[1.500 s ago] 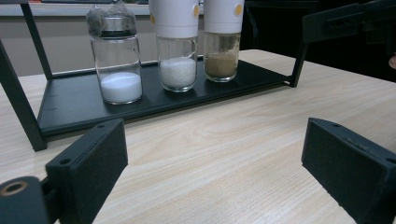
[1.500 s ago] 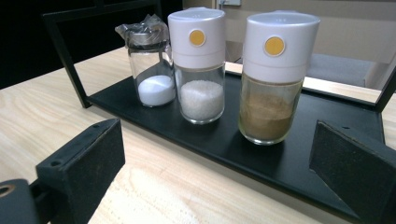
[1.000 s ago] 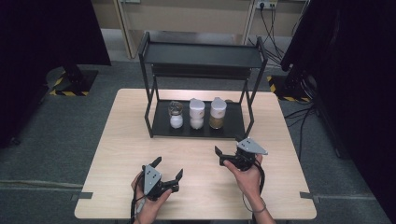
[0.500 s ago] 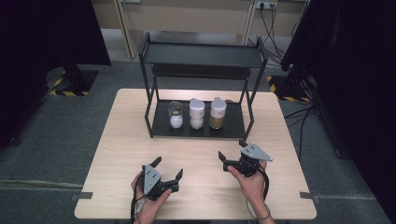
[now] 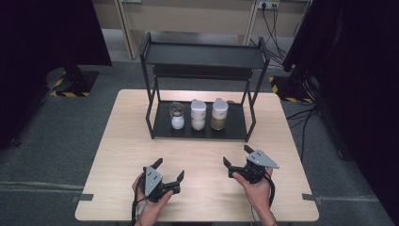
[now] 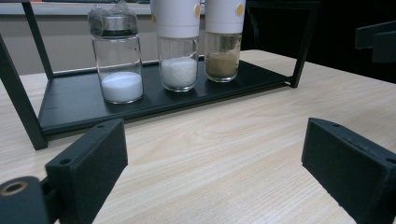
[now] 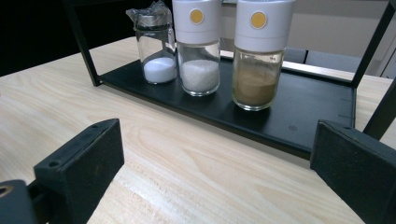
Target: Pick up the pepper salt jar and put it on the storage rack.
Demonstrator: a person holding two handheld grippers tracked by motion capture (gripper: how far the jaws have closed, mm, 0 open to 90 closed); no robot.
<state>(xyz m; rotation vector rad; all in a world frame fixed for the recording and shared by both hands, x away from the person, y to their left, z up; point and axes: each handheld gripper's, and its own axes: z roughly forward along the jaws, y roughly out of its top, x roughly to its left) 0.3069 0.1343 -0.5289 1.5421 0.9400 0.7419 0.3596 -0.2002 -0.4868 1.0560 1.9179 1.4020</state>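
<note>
- High view: a person's two hands come in from the near edge of the wooden table (image 5: 127, 141), each holding a gripper.
- The left gripper (image 5: 167, 170) sits low over the near part of the table, jaws spread wide with nothing between them.
- The right gripper (image 5: 235, 159) is level with it and well apart to the right, grey plate on top, jaws likewise parted and empty.
- Beyond both, a black two-tier rack (image 5: 204, 56) stands on the far half of the table. On its bottom shelf three jars stand upright in a row: a clear jar with white powder (image 5: 177, 116) on the left, a white-capped jar of white grains (image 5: 198, 114) in the middle, a white-capped jar of brown powder (image 5: 219, 113) on the right.
- Left gripper view: the two black jaws rise from the bottom corners, far apart, bare wood between them. The rack's shelf (image 6: 70, 105) lies ahead, and the jar with white powder (image 6: 119, 60) is the nearest of the three, with a crinkled wrap over its top.
- Right gripper view: the jaws stand wide again, holding nothing. The brown powder jar (image 7: 257, 56) is closest, the white grains jar (image 7: 198, 46) just beside it, and the wrapped jar (image 7: 156, 44) farthest back.
</note>
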